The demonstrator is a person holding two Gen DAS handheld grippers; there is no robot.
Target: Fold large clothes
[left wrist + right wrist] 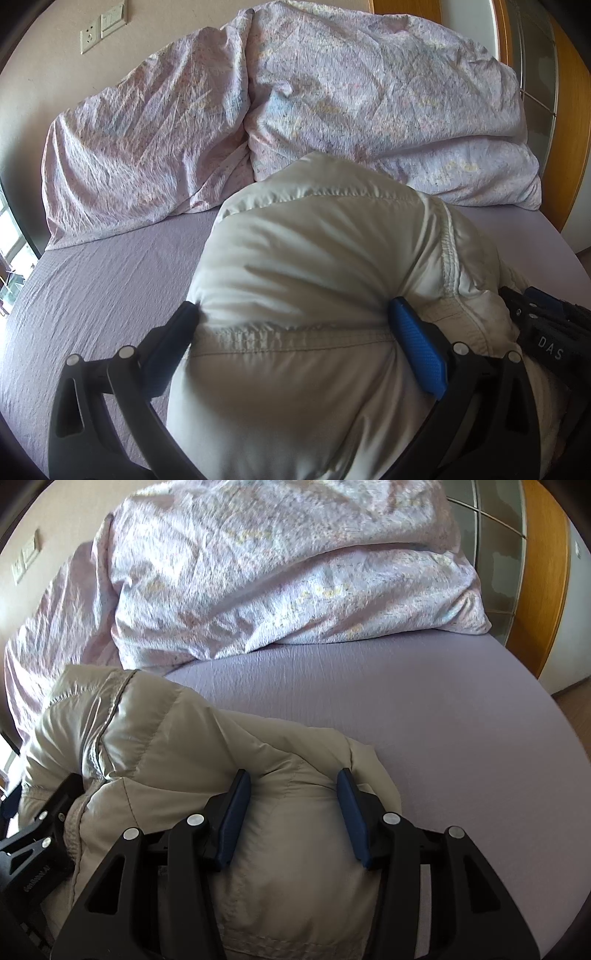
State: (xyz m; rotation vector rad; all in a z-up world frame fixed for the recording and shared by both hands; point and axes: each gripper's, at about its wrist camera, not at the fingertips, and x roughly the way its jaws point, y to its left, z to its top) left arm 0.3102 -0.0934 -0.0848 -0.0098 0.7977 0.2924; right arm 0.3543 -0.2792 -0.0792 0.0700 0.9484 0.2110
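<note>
A puffy off-white down jacket [314,258] lies bundled on the lilac bed sheet [103,280]. My left gripper [295,321] has its jaws wide apart and squeezes a thick roll of the jacket between its blue pads [417,350]. In the right wrist view the jacket [177,738] looks beige. My right gripper [293,786] holds a fold of it between its pads [351,812], jaws half apart and pressed into the cloth. The right gripper's body shows at the right edge of the left wrist view [546,332]; the left gripper's body shows at the lower left of the right wrist view [33,849].
A crumpled pale floral duvet [332,92] is heaped along the far side of the bed, also in the right wrist view [277,572]. A wall with a socket [88,35] is at the back left. A wooden frame [543,572] stands at the right. Bare sheet [443,738] lies right of the jacket.
</note>
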